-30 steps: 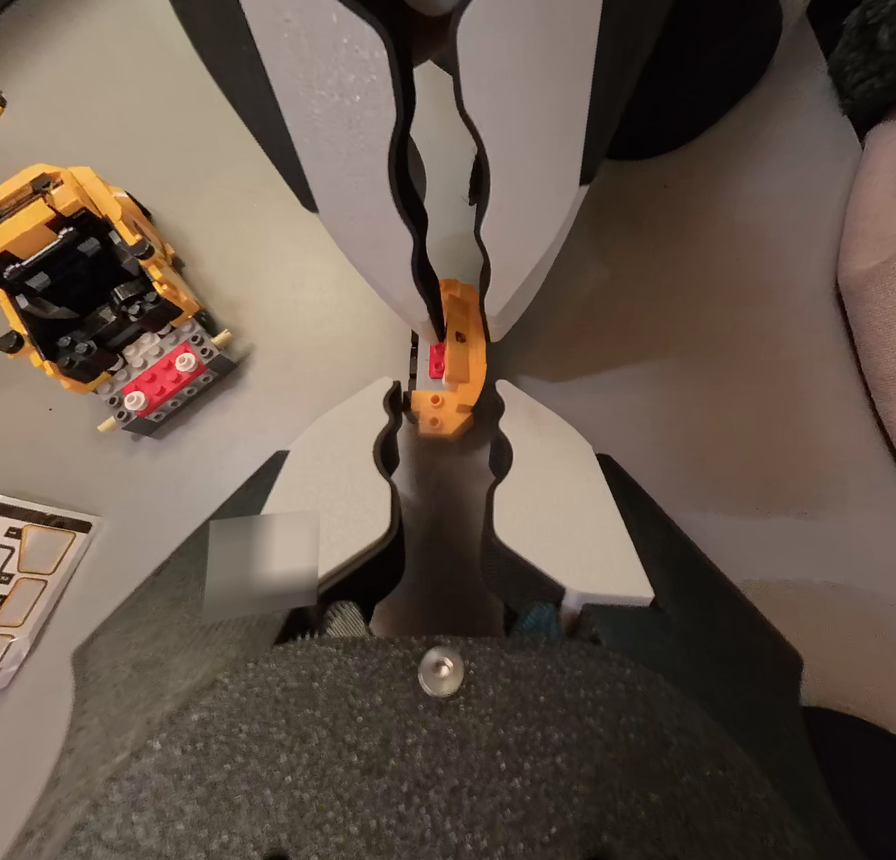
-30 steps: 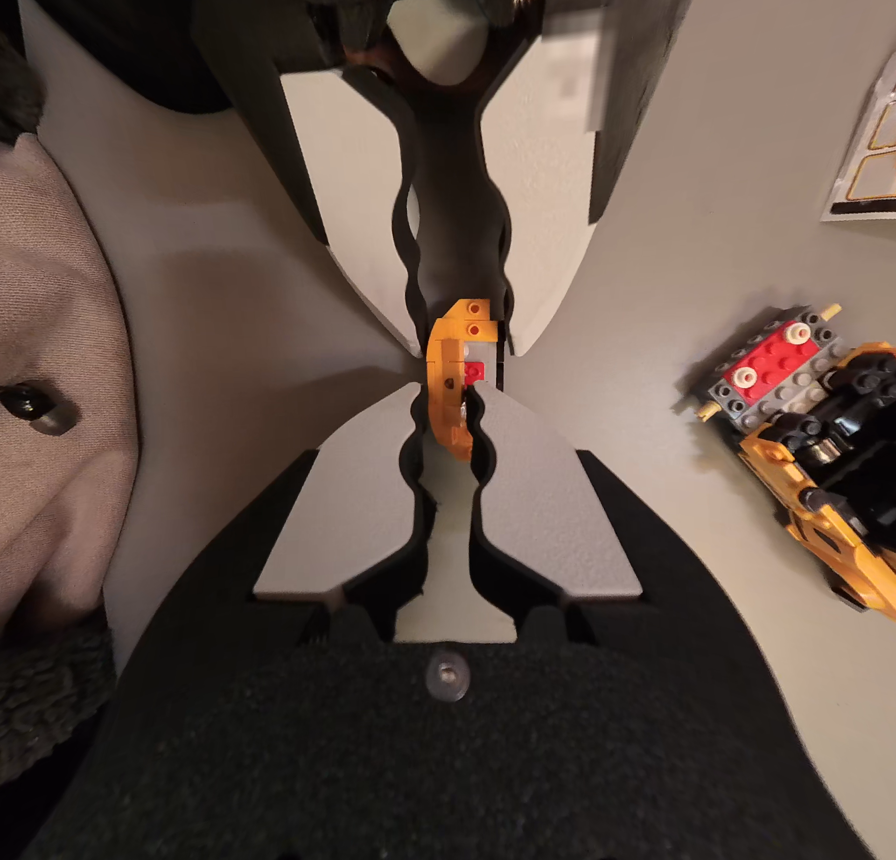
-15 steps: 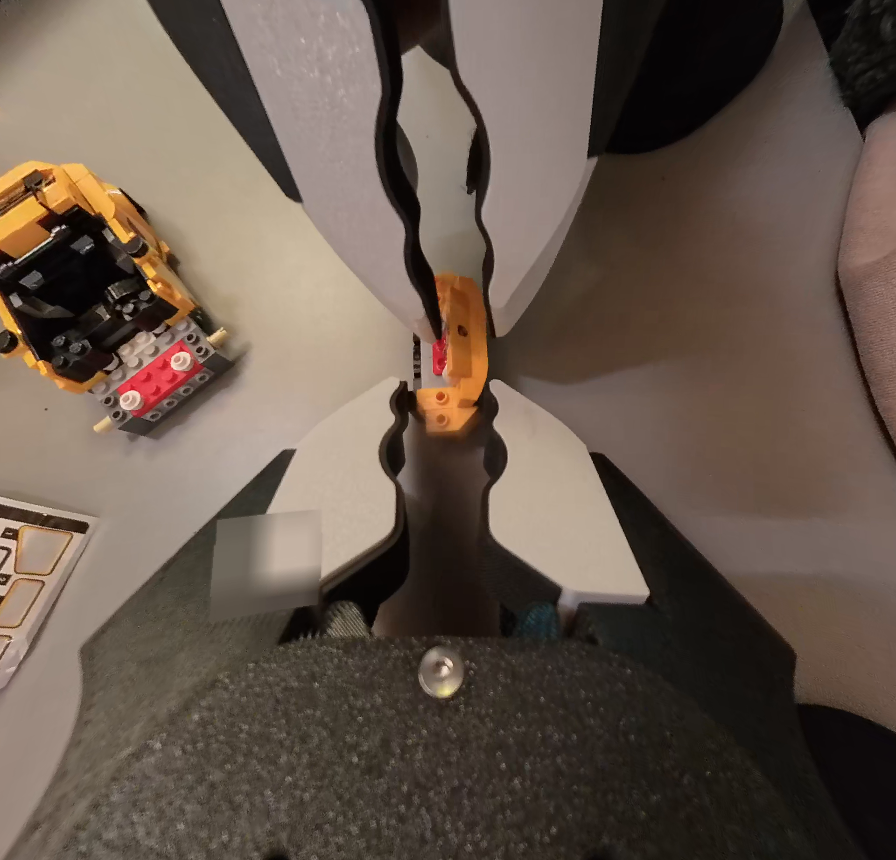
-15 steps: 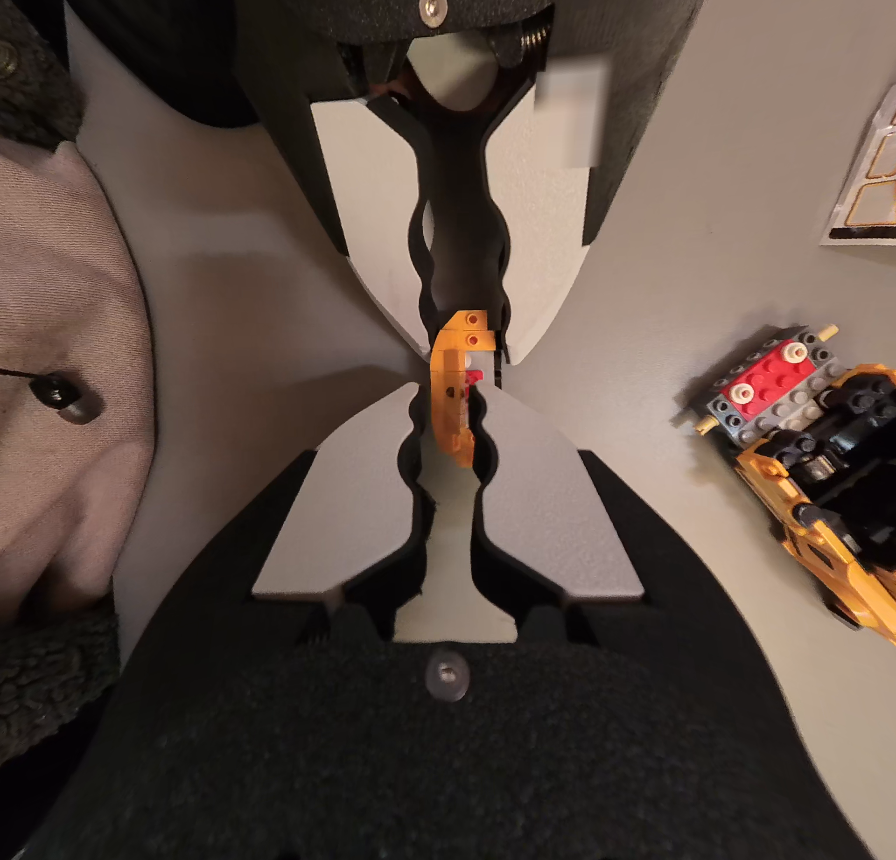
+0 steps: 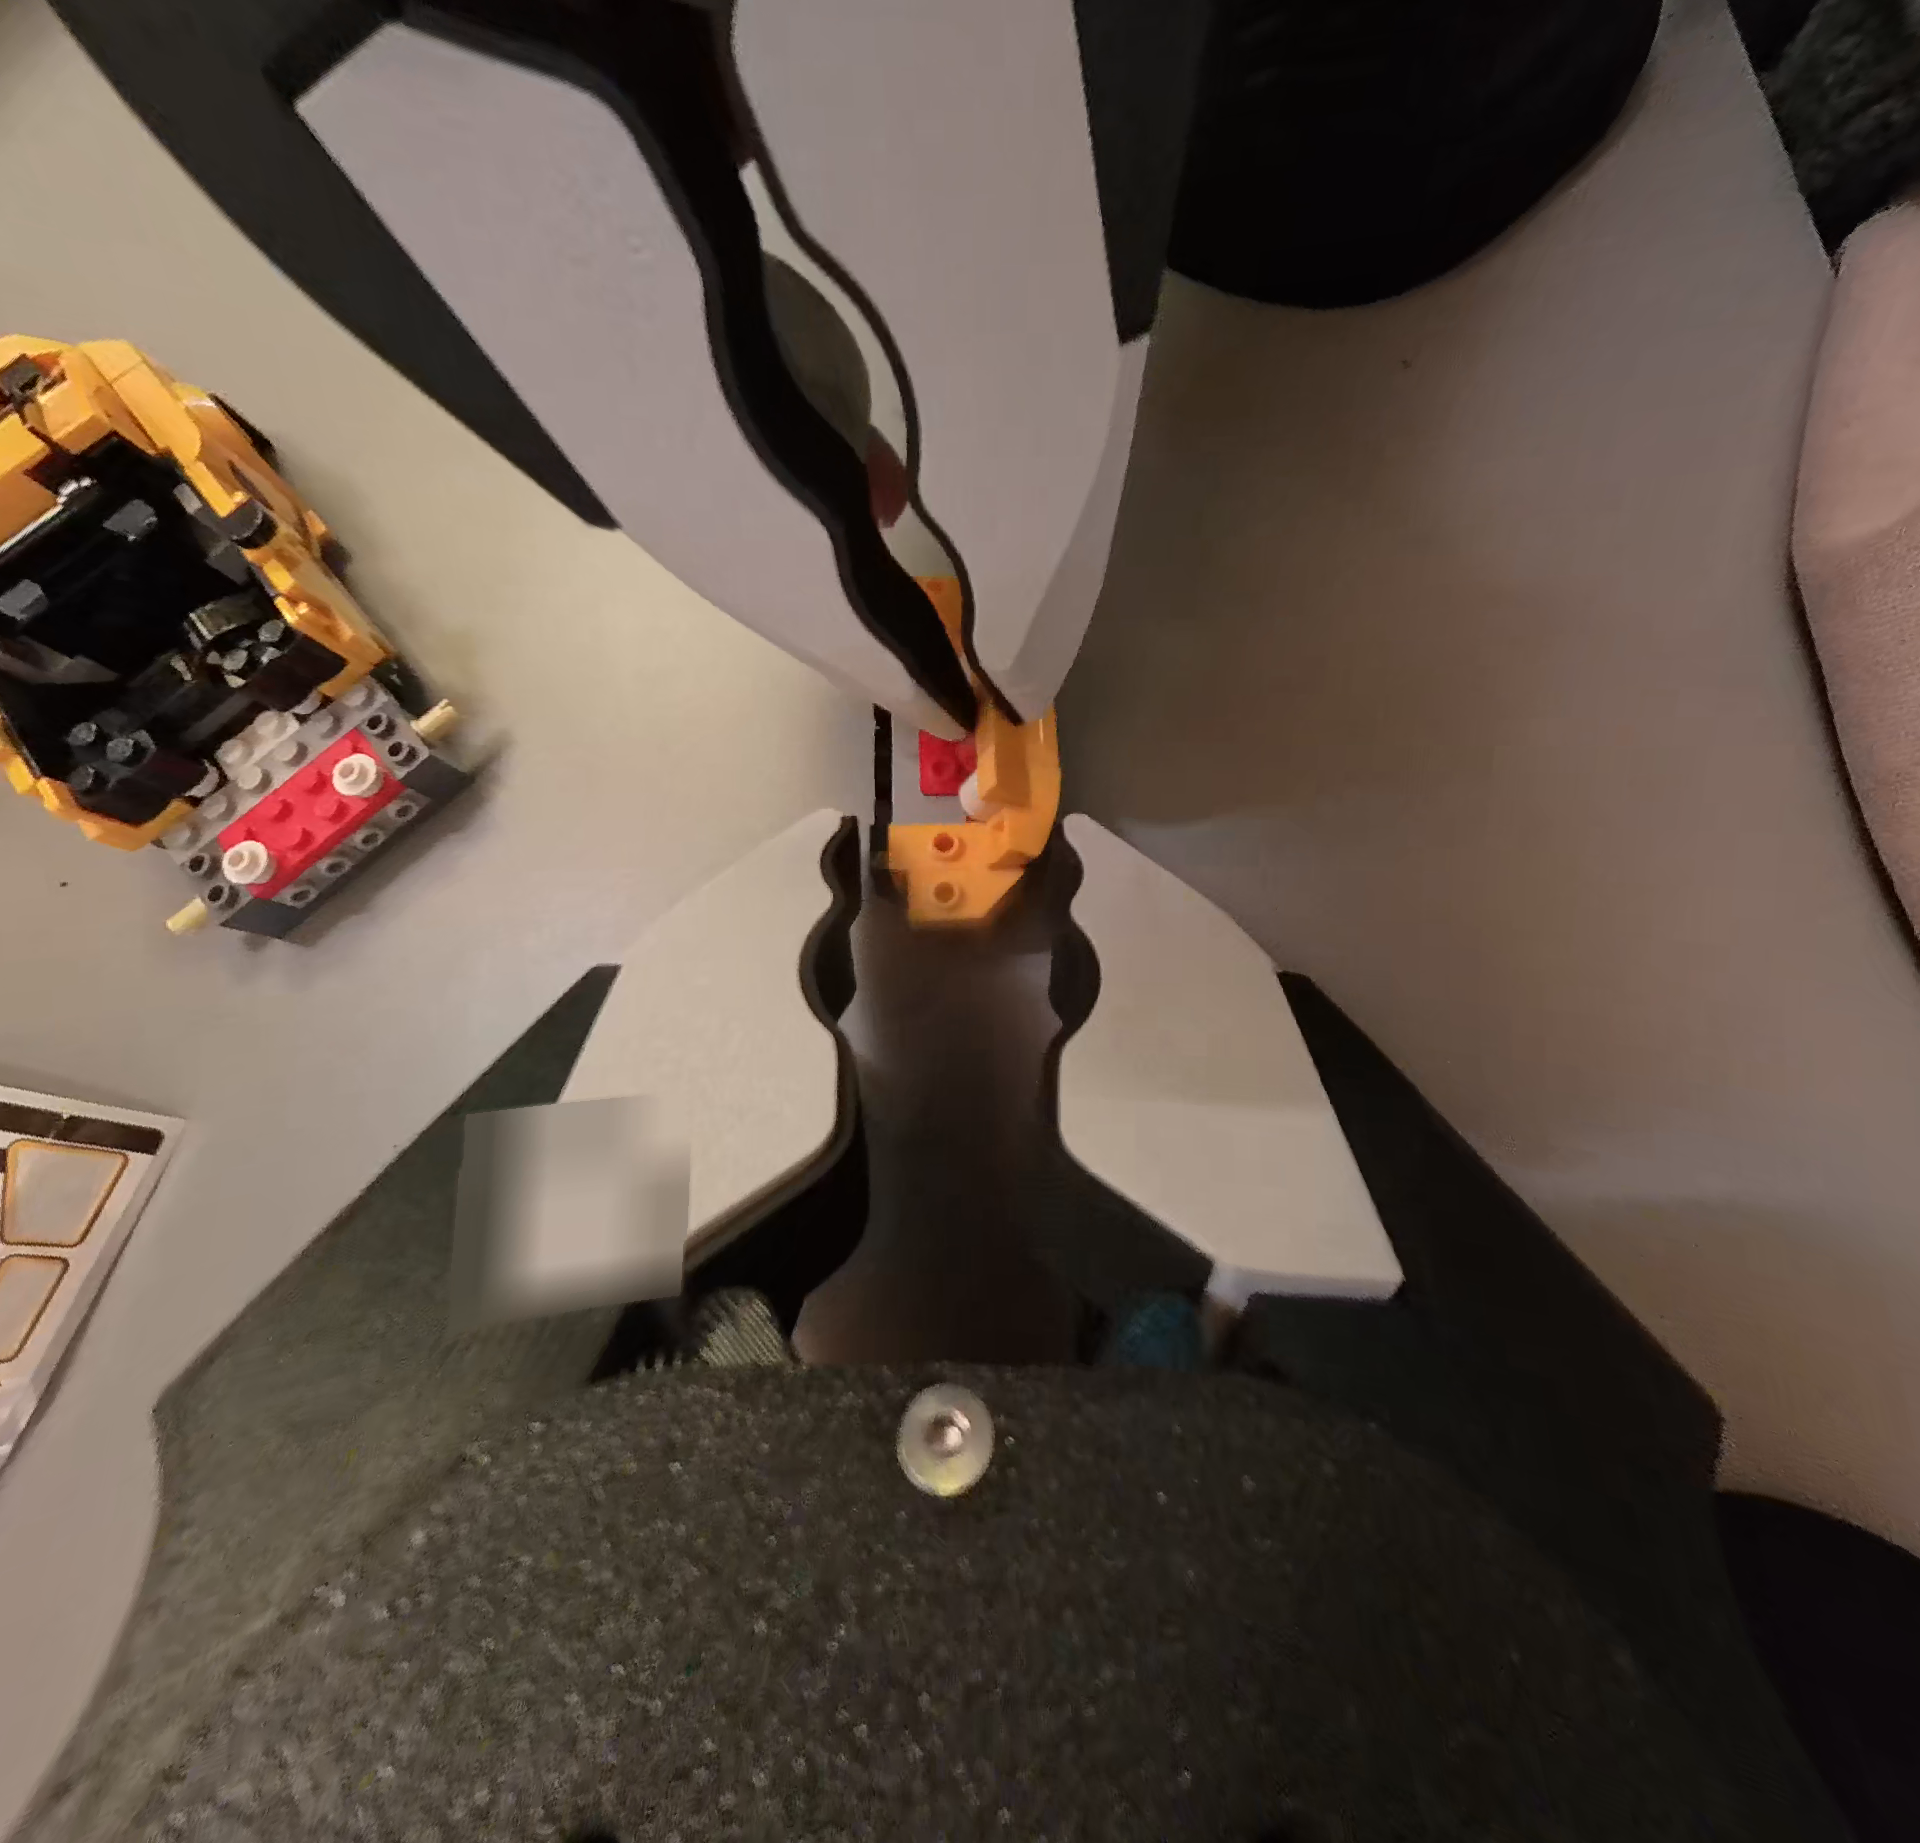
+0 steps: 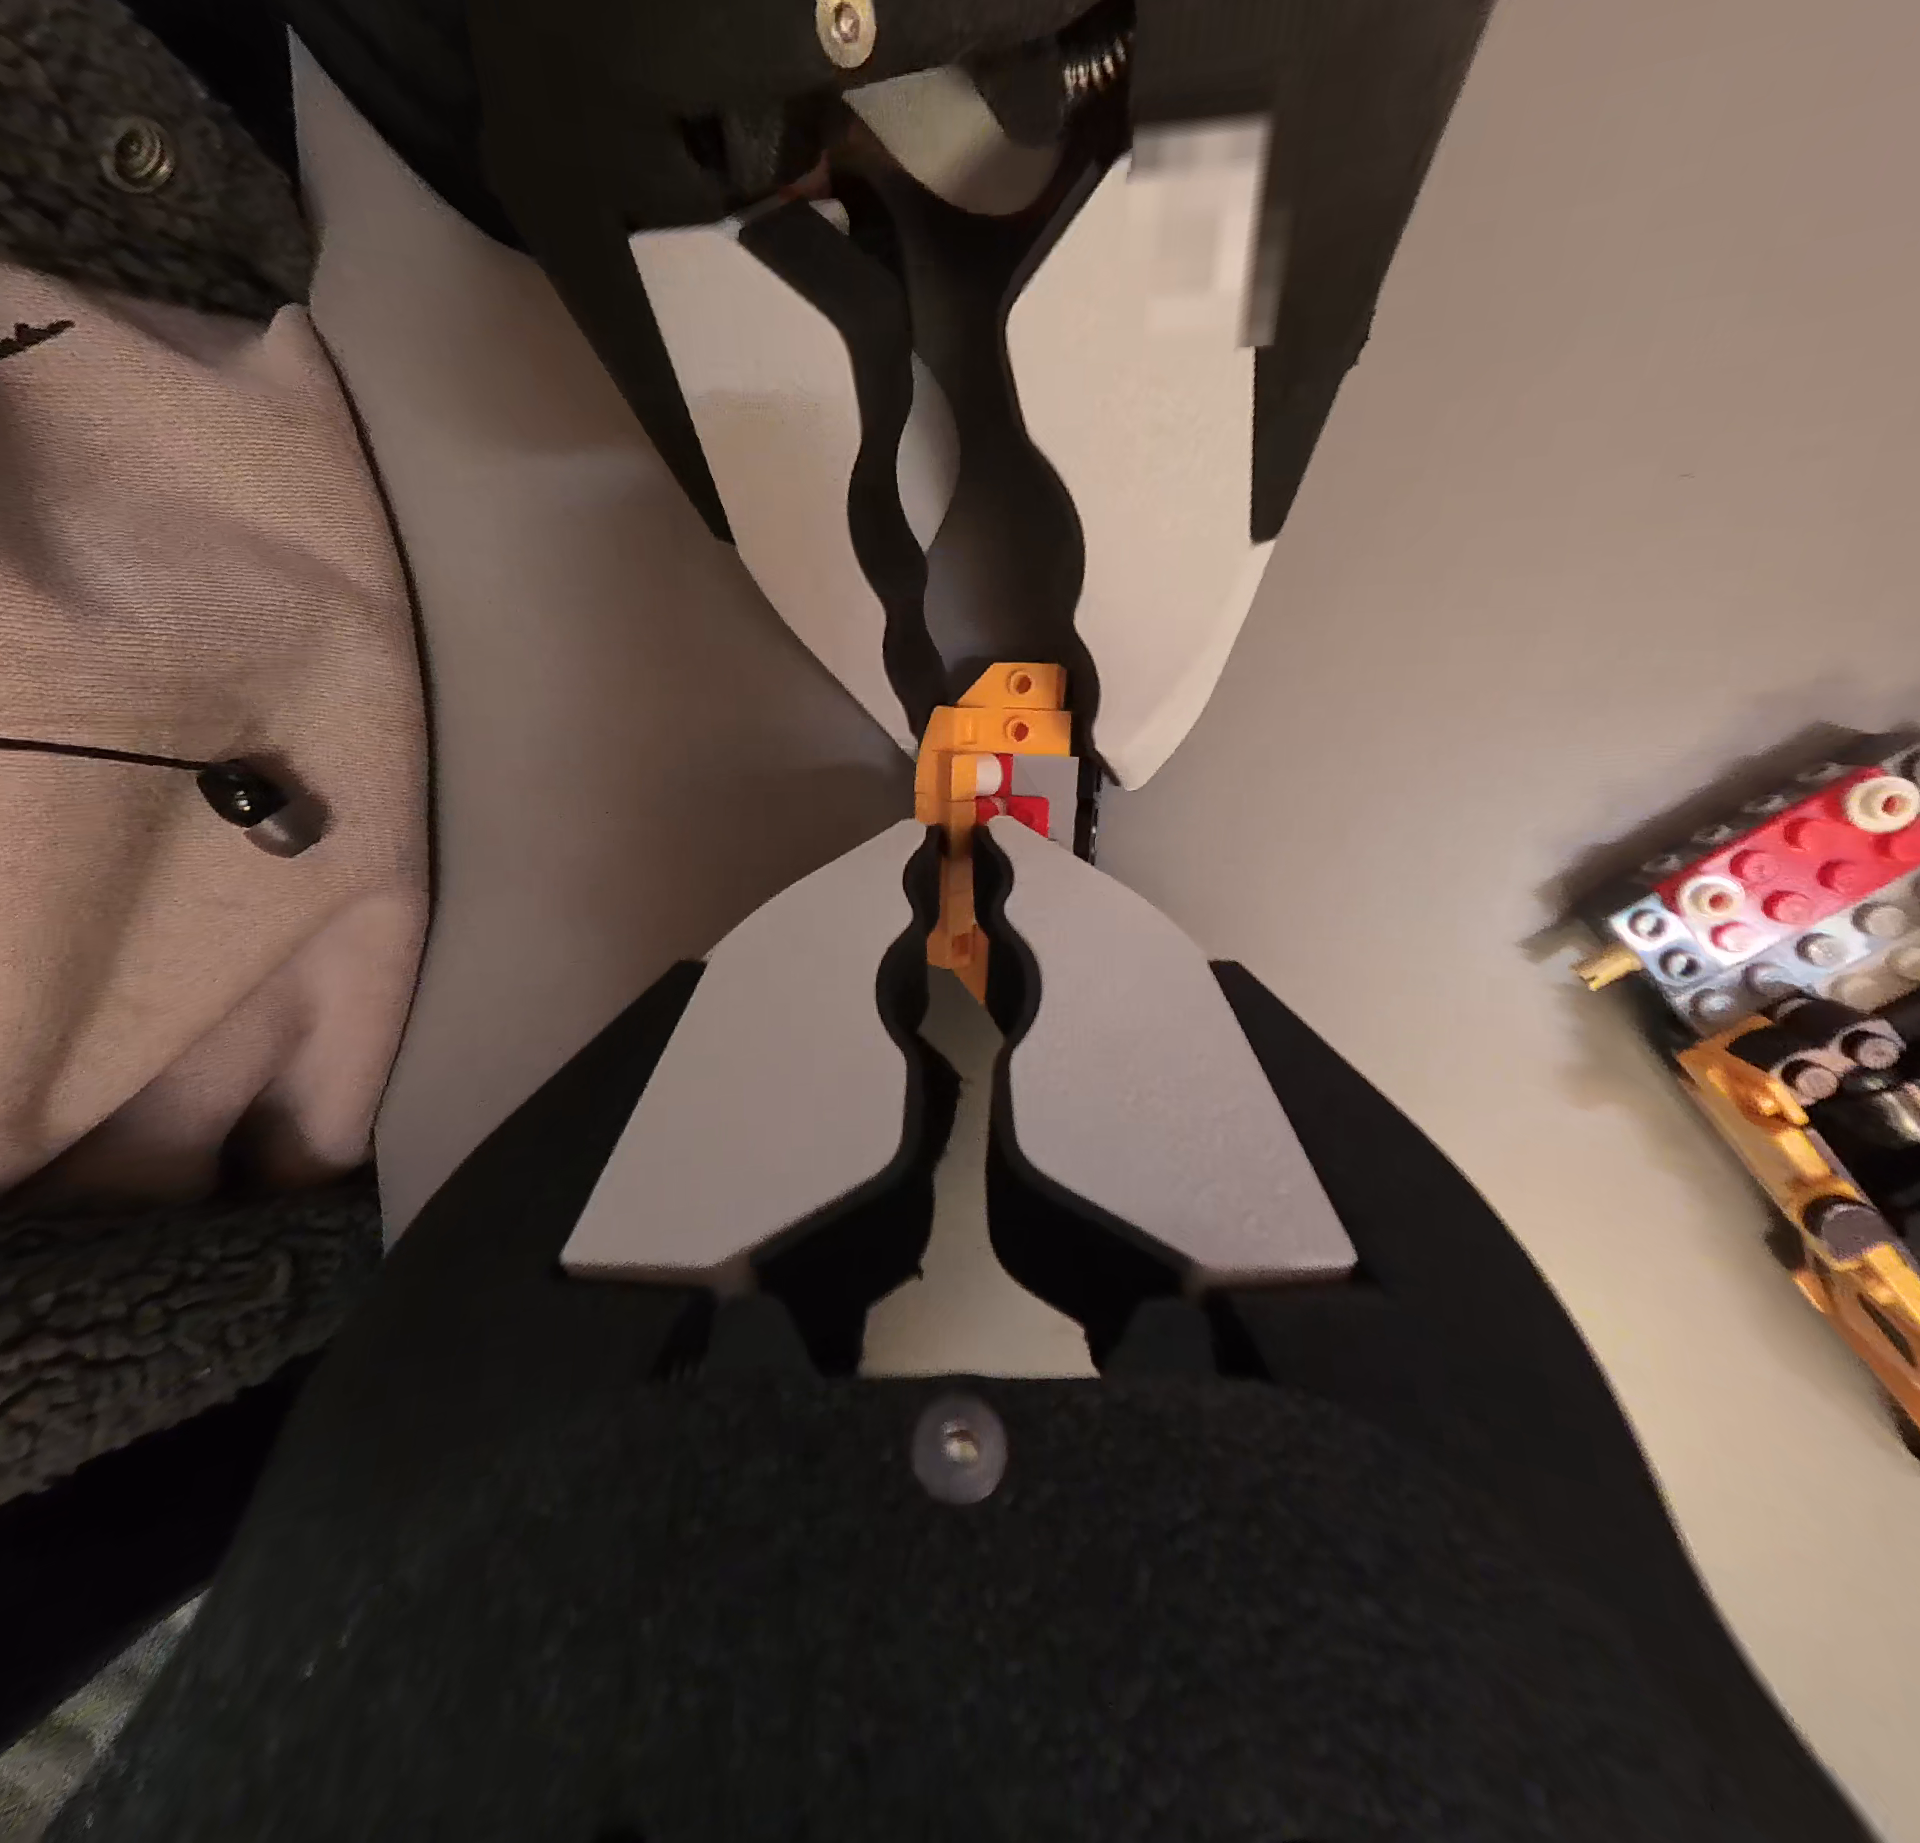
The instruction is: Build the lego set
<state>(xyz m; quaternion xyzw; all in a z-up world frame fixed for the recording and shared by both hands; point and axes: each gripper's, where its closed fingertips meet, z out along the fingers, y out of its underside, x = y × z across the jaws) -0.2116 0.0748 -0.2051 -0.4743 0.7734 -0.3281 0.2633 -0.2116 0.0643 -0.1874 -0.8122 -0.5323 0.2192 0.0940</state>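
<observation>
2 grippers meet tip to tip above a pale counter (image 5: 1455,650), sharing 1 small orange sub-assembly (image 5: 977,827) of the lego set. The right gripper (image 6: 961,858) has its fingers pressed together on the thin orange arch of the piece, a narrow pinch that leaves the red and white bricks on its flank exposed. The left gripper (image 5: 961,848), facing it, holds its fingers a little apart, flanking the studded orange end of the same piece; whether they grip it or merely bracket it cannot be told from either view. The opposed hold looks meant to brace the part at both ends so that a brick can be pressed home or the part passed across.

The main build, a yellow and black car (image 5: 156,598), rests on the counter well apart from the grippers, its open rear showing a red plate (image 5: 307,817) with 2 white studs on a grey base. That bare section is probably where the sub-assembly will go, though nothing is aligned with it yet. A sticker sheet (image 5: 62,1232) lies near the counter's edge beside the left gripper. A person's pale garment (image 6: 187,702) with a dark fleece edge fills the side of the right view.
</observation>
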